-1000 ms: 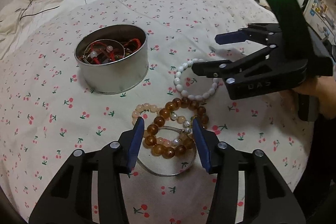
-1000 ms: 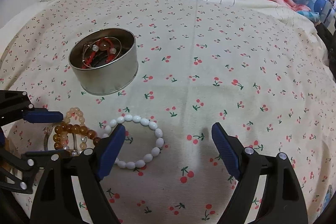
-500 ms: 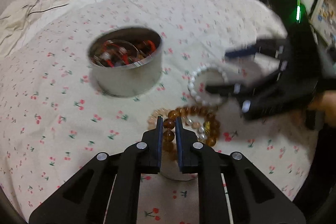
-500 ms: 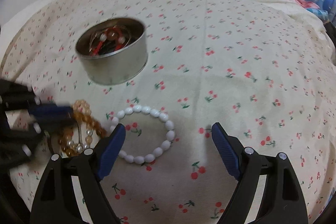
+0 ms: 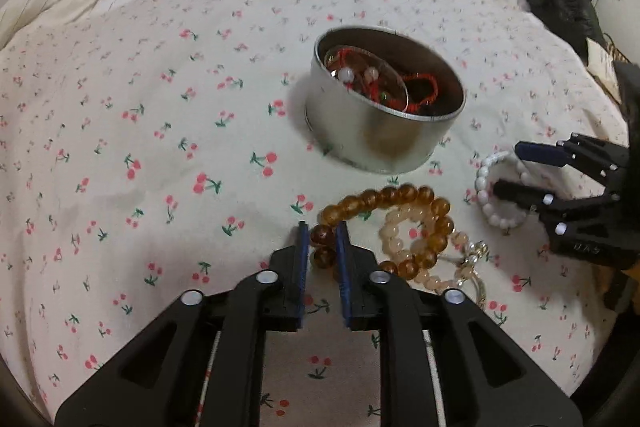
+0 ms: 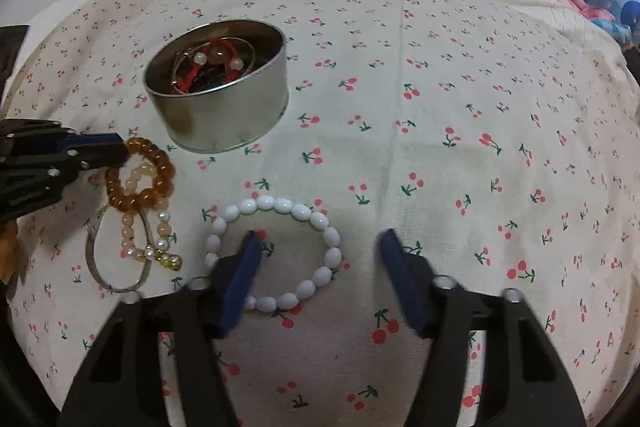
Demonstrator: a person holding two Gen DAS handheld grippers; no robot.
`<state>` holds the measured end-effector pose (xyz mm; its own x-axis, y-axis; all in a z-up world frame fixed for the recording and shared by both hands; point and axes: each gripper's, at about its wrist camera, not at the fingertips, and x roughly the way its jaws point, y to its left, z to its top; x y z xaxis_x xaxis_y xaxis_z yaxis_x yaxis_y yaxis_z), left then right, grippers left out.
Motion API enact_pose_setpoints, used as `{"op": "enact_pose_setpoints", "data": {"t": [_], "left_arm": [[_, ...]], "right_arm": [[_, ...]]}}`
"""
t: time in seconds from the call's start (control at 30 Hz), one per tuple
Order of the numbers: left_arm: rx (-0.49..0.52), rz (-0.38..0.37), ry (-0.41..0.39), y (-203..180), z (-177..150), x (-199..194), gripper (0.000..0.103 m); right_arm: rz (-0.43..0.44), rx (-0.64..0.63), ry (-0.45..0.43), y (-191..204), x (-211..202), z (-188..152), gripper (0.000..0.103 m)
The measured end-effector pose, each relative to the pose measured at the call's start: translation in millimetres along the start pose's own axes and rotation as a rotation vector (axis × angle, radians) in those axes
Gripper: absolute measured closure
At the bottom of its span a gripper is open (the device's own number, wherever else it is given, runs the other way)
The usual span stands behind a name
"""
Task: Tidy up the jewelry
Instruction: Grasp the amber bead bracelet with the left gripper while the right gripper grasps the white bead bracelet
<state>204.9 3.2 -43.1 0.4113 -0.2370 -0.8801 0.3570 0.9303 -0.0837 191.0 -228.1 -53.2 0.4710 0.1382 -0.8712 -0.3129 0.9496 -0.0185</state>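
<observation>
The left gripper (image 5: 322,245) is clamped on the amber bead bracelet (image 5: 400,223) at lower centre of its view, with the pale bead bracelet (image 5: 404,247) tangled just beside it. The right gripper (image 6: 320,267) is spread wide over the white bead bracelet (image 6: 276,251), one finger inside the loop. The round tin (image 6: 224,107), jewelry inside, sits upper left on the cherry-print cloth (image 6: 440,107).

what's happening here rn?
Jewelry sorting on a cherry-print bedspread. The left gripper has its jaws shut on the amber bead bracelet, which lies tangled with a pale bead strand beside the round tin that already holds red-cord pieces. The right gripper is open, one jaw inside the white bead bracelet and one outside.
</observation>
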Motion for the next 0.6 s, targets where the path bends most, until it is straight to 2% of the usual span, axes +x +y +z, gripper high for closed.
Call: {"op": "enact_pose_setpoints", "data": {"t": [0.03,0.1,0.13,0.17,0.27,0.3,0.33,0.37,0.43,0.47,0.5,0.57,0.6], "left_arm": [[0.004,0.01,-0.002,-0.3,0.4,0.5,0.081],[0.003,0.038,-0.008,0.5,1.6,1.2,0.053],[-0.001,0.057,-0.015,1.0,3.3,0.6,0.048],[-0.01,0.063,-0.02,3.3,3.5,1.1,0.044],[-0.029,0.024,-0.004,3.1,2.7,5.6,0.044],[-0.014,0.032,-0.004,0.5,2.2,6.8,0.044],[0.005,0.038,-0.003,-2.5,1.9,7.7,0.044],[0.009,0.038,-0.003,-4.7,1.3,7.6,0.046],[0.014,0.012,-0.002,-6.8,1.7,6.2,0.071],[0.017,0.005,-0.002,-7.0,2.1,5.3,0.09],[0.015,0.002,-0.005,-6.7,2.5,3.6,0.092],[0.008,0.006,-0.026,-5.0,3.8,-2.2,0.092],[0.003,0.011,-0.042,-7.8,5.2,-6.5,0.093]], "right_arm": [[0.002,-0.003,-0.006,0.4,-1.5,0.3,0.069],[0.003,-0.003,-0.024,-1.2,-4.7,0.7,0.085],[0.019,0.003,-0.032,-2.5,-6.5,1.3,0.091],[0.032,0.005,-0.039,-2.0,-7.8,1.9,0.091],[0.031,-0.032,-0.066,5.3,-12.0,4.3,0.091],[0.027,-0.034,-0.042,5.4,-7.9,3.8,0.088],[0.026,-0.032,-0.025,5.4,-4.3,2.9,0.078],[0.026,-0.031,-0.015,5.5,-1.4,2.2,0.076],[0.017,-0.044,-0.001,8.4,2.2,1.8,0.074],[0.015,-0.046,-0.002,8.5,2.6,0.9,0.074],[0.017,-0.048,-0.006,9.0,2.2,0.8,0.076],[0.041,-0.052,-0.014,10.1,0.0,0.2,0.095],[0.049,-0.052,-0.025,10.3,-1.7,0.8,0.095]]}}
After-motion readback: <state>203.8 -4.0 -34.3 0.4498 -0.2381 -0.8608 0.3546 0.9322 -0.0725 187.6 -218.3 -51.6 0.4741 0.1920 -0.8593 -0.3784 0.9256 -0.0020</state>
